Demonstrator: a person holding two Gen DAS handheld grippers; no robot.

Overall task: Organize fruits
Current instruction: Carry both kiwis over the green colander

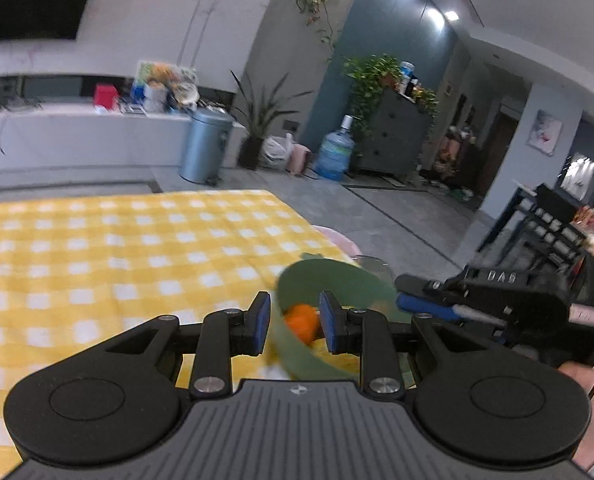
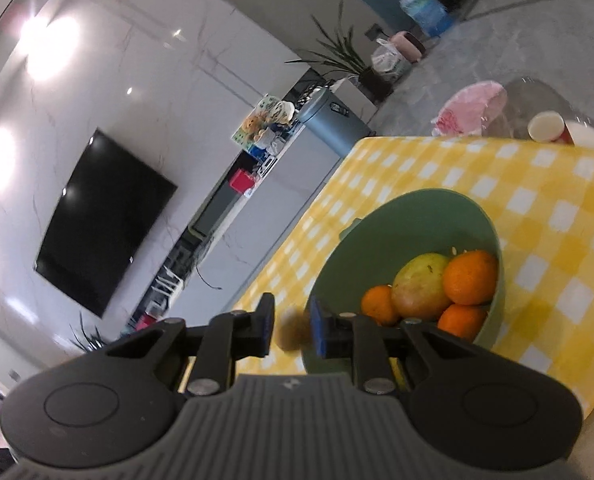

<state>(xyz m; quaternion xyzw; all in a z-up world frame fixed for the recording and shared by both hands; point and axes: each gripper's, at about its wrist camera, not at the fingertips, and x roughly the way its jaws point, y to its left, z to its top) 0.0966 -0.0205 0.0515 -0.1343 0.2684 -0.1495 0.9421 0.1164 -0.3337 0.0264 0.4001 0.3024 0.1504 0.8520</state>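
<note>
**Kiwi held at the bowl's edge**

Fruit is being gathered into a green bowl (image 2: pixel 409 232) that stands on the yellow-checked bench (image 2: pixel 537 208). Inside it lie three oranges (image 2: pixel 471 278) crowded around a yellow-green mango (image 2: pixel 421 286), so the bowl looks like the collecting place and most of the sorting seems done.

The right gripper (image 2: pixel 293 330) is clamped on a small brown fruit, probably a kiwi (image 2: pixel 291 330), blurred in the view. Its two blue pads press the fruit from either side, with only the fruit's width between them. The kiwi sits just outside the bowl's near rim, likely on its way in; it needs to clear the rim before release.

The left gripper (image 1: pixel 293 322) stands apart, moderately wide, gripping nothing. Seen from its own camera, the bowl's wall passes between its fingers, perhaps to steady the bowl; whether either pad touches the wall is unclear.
</note>
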